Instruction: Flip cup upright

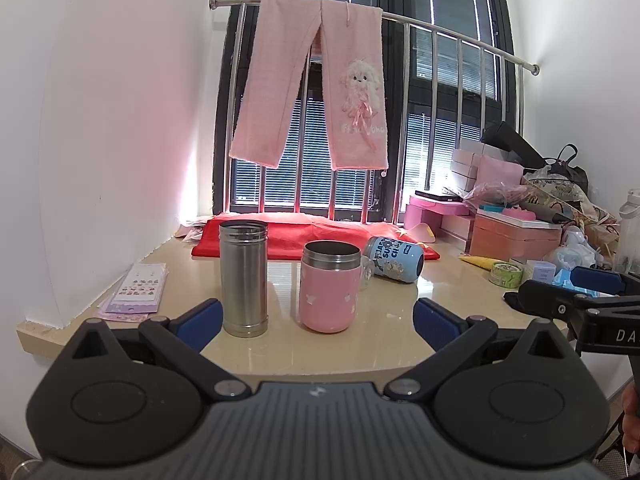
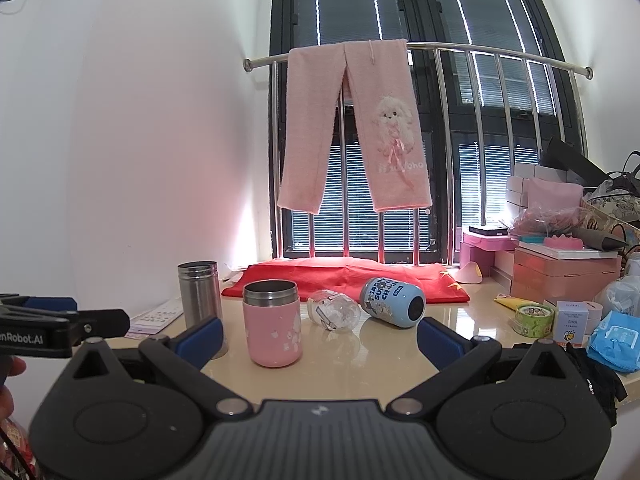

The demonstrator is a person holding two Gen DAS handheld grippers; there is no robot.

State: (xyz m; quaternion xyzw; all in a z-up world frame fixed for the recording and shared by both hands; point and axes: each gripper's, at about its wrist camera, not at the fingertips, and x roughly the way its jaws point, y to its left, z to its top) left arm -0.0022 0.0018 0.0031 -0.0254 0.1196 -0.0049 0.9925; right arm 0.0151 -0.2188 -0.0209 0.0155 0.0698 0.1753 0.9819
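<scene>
Right wrist view: blue cup (image 2: 392, 307) lies tipped, looks smooth and slippery; grab its round middle. Both grippers, the right gripper (image 2: 320, 338) and left gripper (image 1: 318, 318), are wide open, holding nothing.

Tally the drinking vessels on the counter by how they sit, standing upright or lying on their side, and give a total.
Standing upright: 2, the steel tumbler and the pink cup
Lying on its side: 2, the blue cup and the clear glass jar
Total: 4

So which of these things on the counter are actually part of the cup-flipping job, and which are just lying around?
Part of the job:
blue cup, on its side
clear cup, on its side
steel cup, upright
pink cup, upright

Just lying about:
pink trousers
red cloth
tape roll
sticker sheet
</scene>
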